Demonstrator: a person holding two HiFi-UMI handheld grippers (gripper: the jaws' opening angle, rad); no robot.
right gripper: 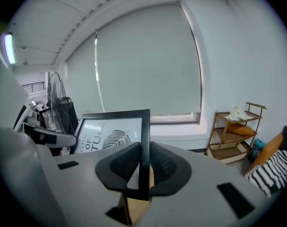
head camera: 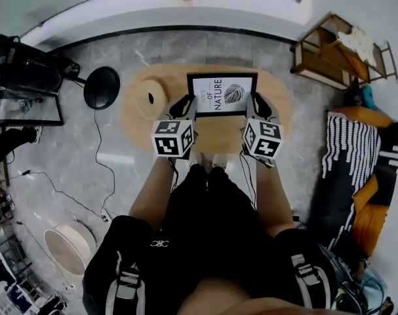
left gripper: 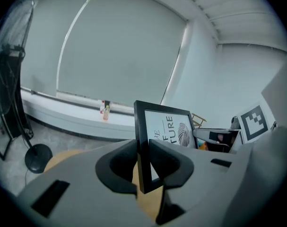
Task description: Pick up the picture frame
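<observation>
A black picture frame (head camera: 222, 94) with a white print of a leaf and lettering hangs in the air above a wooden oval table (head camera: 137, 119). My left gripper (head camera: 187, 105) is shut on the frame's left edge (left gripper: 142, 145). My right gripper (head camera: 254, 105) is shut on its right edge (right gripper: 144, 150). In both gripper views the black bar stands upright between the two dark pads, which press on it from either side. The print faces up toward the head camera.
A round wooden holder (head camera: 150, 99) lies on the table's left part. A black fan base (head camera: 101, 87) and cables are on the floor at the left. A wooden shelf (head camera: 330, 51) and a striped cushion (head camera: 348, 153) stand at the right. Windows with blinds (left gripper: 119, 56) fill the far wall.
</observation>
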